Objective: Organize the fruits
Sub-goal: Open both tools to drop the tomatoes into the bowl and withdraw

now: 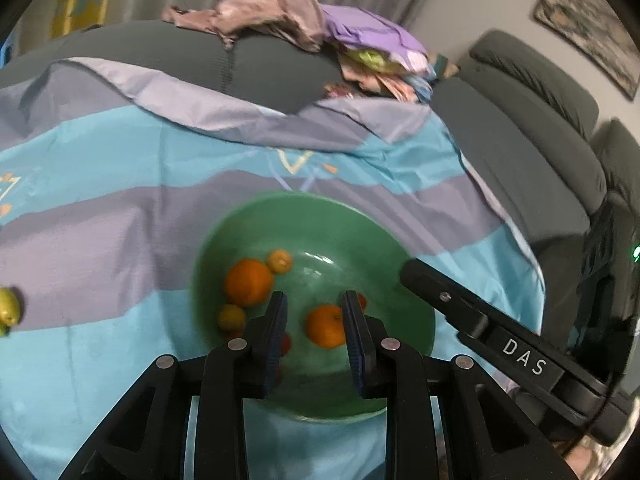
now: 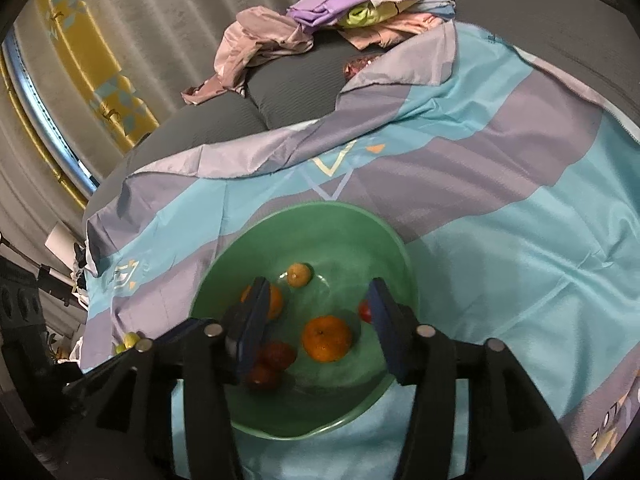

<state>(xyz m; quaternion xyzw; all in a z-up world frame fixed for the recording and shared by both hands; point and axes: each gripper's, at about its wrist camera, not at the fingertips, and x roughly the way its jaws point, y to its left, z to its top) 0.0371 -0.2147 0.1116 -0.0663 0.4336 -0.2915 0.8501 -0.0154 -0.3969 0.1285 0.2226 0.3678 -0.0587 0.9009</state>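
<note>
**A:** Orange is the one to watch: the mandarin (image 2: 327, 338) lies loose on the floor of the green bowl (image 2: 304, 210), apart from the other fruit. How would you take it?

**B:** Across its widest part, pads on opposite flanks, clear of the stem dimple. I'd judge it light and firm, with a waxy rind that could roll or slip, and soft enough to bruise if pinched hard.

**A:** And its neighbours?

**B:** A bigger orange (image 1: 249, 282) and a small yellowish citrus (image 2: 300, 275) sit toward the far-left wall. The dark red fruits (image 2: 276, 356) look softer, so gentler pressure there.

**A:** The tools?

**B:** The right tool (image 2: 318, 284) hangs over the bowl with its jaws spread and nothing between them. The left tool (image 1: 315, 296) is drawn in narrow and also empty.

**A:** Anything outside the bowl?

**B:** A yellow-green fruit (image 1: 8, 308) rests on the blue-and-grey striped cloth (image 2: 500, 260), well to the left. The bowl probably slides easily on that fabric.
</note>
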